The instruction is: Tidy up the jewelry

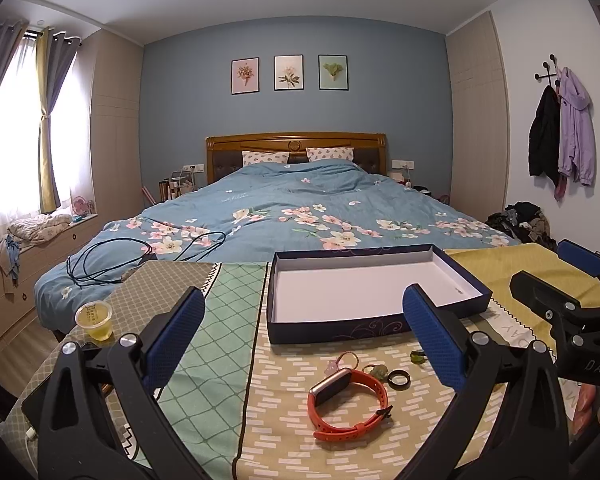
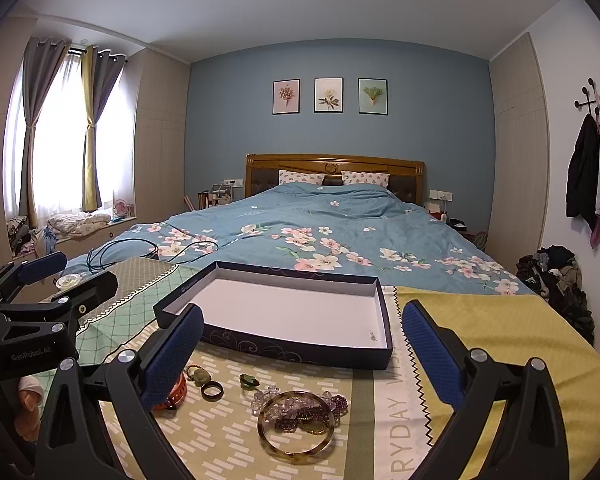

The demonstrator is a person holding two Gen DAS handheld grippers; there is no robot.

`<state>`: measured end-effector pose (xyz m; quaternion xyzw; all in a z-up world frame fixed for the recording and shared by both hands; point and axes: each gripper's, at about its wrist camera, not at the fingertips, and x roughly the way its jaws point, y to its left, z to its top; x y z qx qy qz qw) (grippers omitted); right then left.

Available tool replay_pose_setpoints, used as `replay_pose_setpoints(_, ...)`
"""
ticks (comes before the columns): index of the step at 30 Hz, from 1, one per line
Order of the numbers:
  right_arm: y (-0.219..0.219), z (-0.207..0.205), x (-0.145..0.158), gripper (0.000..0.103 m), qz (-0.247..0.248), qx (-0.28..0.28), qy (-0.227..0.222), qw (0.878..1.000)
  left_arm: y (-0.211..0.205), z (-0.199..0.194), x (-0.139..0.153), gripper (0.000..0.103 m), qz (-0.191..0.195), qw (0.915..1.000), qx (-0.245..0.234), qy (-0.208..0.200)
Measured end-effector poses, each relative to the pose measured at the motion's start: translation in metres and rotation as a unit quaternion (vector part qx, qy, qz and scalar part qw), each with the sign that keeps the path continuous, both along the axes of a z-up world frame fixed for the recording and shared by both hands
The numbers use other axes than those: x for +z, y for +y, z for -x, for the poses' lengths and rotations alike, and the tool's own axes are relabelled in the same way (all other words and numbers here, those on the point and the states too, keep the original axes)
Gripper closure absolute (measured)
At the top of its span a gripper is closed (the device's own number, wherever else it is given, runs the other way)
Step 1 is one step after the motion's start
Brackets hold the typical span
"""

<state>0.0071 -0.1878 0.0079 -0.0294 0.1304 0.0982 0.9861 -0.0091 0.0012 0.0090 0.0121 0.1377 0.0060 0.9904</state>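
Both grippers hang over the patterned cloth [image 1: 220, 392] at the foot of the bed [image 1: 300, 200], holding nothing. The left gripper [image 1: 304, 336] has its blue pads spread wide, and the right gripper [image 2: 302, 348] is just as wide apart.

Ahead at twelve o'clock sits the shallow dark box [image 2: 260, 346], white inside, bare but for a tiny speck near one corner.

Between the left fingers lies the orange watch band [image 1: 350, 404], with a black ring [image 1: 398, 379] and a green charm [image 1: 417, 356] at its one o'clock.

Under the right gripper an amber bangle [image 2: 296, 426] rests over purple beads [image 2: 300, 408].

At the left gripper's ten o'clock stands a small lidded cup [image 1: 95, 319], and a dark cable [image 1: 140, 252] trails over the quilt behind it.
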Motion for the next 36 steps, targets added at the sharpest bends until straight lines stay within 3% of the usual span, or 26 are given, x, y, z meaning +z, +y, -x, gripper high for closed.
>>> replay_pose_setpoints(36,-0.0019,-0.0001,-0.001,0.007,-0.011,-0.006,0.004,1.0,-0.002,0.0058,-0.0076,0.005,0.005,0.9997,-0.013,-0.019)
